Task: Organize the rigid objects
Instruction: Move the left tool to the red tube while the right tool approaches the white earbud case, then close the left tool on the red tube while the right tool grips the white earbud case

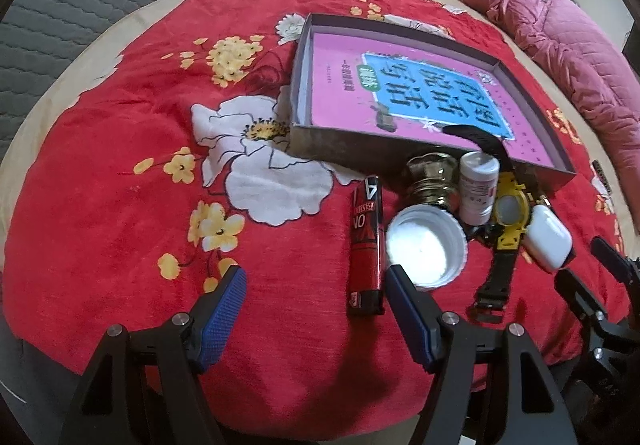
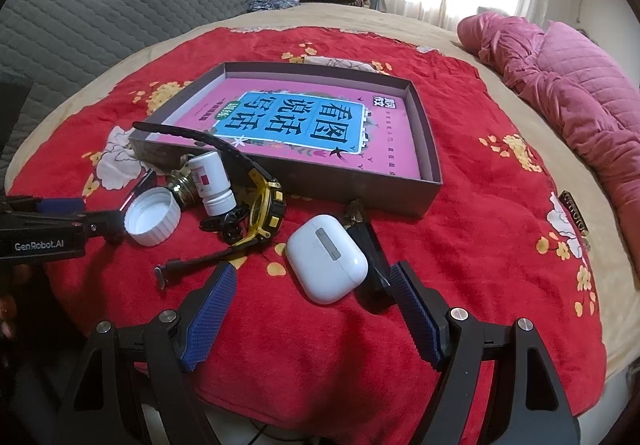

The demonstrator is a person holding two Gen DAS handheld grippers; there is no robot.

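We judge the task to be at its start: the shallow grey cardboard box (image 2: 424,149) on the red floral blanket (image 1: 120,173) holds only a pink and blue book (image 2: 304,125), and every loose item lies outside it, in front of its near wall.

Working left to right in the left wrist view, we note:
- The left claw (image 1: 312,297), wide open and holding nothing, low over the blanket.
- A red cylindrical lighter (image 1: 366,241), lying flat beside the claw's right finger.
- A white ribbed plastic cap (image 1: 426,249), open side up, just beside the lighter.
- A gold-coloured metal screw fitting (image 1: 430,181), behind the cap and against the box wall.
- A small white plastic bottle (image 1: 476,187), standing near the fitting.
- A yellow and black wristwatch (image 1: 508,213), one strap draped over the box wall.
- A white rounded earbud case (image 2: 326,263), lying between the fingers of the right claw (image 2: 310,291), which is wide open and not touching it.
- A black clip-like object (image 2: 366,241), partly hidden behind the case; we cannot identify it.

All of these remain to be placed in the box, and we judge the earbud case to be the item in hand.
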